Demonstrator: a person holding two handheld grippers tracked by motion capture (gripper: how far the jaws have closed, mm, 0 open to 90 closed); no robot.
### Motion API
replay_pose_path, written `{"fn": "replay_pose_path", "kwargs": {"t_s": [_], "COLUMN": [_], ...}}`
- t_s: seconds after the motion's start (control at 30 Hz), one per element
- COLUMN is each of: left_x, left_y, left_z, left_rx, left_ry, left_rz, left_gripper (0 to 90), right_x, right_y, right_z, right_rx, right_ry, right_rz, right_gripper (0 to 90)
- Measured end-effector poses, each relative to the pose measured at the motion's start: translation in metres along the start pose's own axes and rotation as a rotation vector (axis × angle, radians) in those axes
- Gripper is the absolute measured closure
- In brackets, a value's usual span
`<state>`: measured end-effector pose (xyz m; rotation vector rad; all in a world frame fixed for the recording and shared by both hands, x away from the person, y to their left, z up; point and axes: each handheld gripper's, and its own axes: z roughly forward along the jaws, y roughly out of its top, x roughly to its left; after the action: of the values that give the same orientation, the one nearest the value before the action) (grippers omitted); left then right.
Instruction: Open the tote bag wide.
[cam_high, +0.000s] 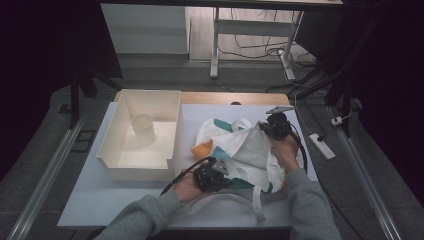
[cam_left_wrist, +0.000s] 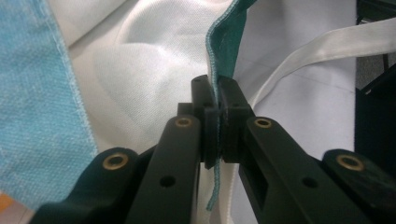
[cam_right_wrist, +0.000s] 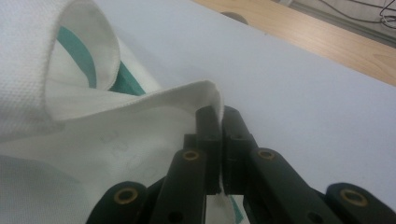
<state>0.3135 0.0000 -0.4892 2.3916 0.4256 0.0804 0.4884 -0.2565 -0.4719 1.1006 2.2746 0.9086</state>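
White cloth bag (cam_high: 250, 150) with teal and orange panels and long white straps lies crumpled on the pale table sheet (cam_high: 200, 120), stretched between my two claws. My left claw (cam_high: 216, 172) has its jaws pressed together on a teal-stitched edge (cam_left_wrist: 214, 70) of the fabric, which runs up between the pads, with a white strap (cam_left_wrist: 317, 51) lying just beyond to one side. My right claw (cam_high: 267, 127) pinches a folded white hem (cam_right_wrist: 205, 91) at the bag's far corner; a rolled loop of strap (cam_right_wrist: 88, 51) stands beside it, bare sheet past its tips. I judge both grips as made, so the picking-up part is done, and the spreading or folding is hardly begun, since the cloth between the claws is bunched and creased. A white plastic bin (cam_high: 172, 125) holding a pale cup (cam_high: 142, 127) sits well off to my left claw's far side, untouched.
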Motion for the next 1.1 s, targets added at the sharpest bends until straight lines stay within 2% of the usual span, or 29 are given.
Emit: {"fn": "replay_pose_path", "kwargs": {"t_s": [0.13, 0.23, 0.3, 0.4, 0.43, 0.53, 0.63, 0.77, 0.9, 1.0, 1.1], "left_x": [0.003, 0.004, 0.005, 0.005, 0.005, 0.004, 0.004, 0.002, 0.0, -0.002, 0.001], "left_y": [-0.001, -0.001, -0.001, -0.001, -0.001, -0.001, -0.001, -0.001, 0.001, 0.002, 0.002], "left_z": [0.002, 0.002, 0.001, 0.0, 0.0, -0.001, -0.002, -0.004, -0.011, -0.021, -0.033], "left_rx": [0.001, -0.005, -0.012, -0.016, -0.018, -0.021, -0.027, -0.041, -0.068, -0.109, -0.165], "left_ry": [-0.004, -0.002, -0.002, -0.006, -0.005, -0.001, 0.001, 0.005, 0.012, 0.032, 0.041], "left_rz": [-0.013, -0.01, -0.013, -0.014, -0.016, -0.014, -0.011, -0.015, -0.006, -0.005, -0.032], "left_gripper": [87.1, 86.9, 86.9, 86.8, 86.7, 86.4, 85.8, 83.3, 74.6, 66.5, 63.8], "right_x": [-0.001, -0.001, 0.001, 0.012, 0.016, 0.031, 0.048, 0.065, 0.074, 0.076, 0.077], "right_y": [-0.002, -0.001, 0.0, 0.004, 0.004, 0.003, -0.004, -0.022, -0.033, -0.038, -0.041], "right_z": [0.001, -0.005, -0.016, -0.04, -0.049, -0.078, -0.099, -0.108, -0.108, -0.112, -0.118], "right_rx": [-0.001, -0.018, -0.057, -0.099, -0.111, -0.155, -0.167, -0.178, -0.142, -0.142, -0.153], "right_ry": [0.015, 0.045, 0.061, 0.057, 0.055, 0.115, 0.156, 0.225, 0.219, 0.228, 0.235], "right_rz": [0.006, 0.027, 0.041, 0.021, 0.012, -0.011, -0.034, -0.029, -0.059, -0.059, -0.056], "right_gripper": [84.4, 66.2, 55.1, 40.7, 39.2, 39.2, 39.5, 40.3, 40.3, 40.5, 41.1]}}
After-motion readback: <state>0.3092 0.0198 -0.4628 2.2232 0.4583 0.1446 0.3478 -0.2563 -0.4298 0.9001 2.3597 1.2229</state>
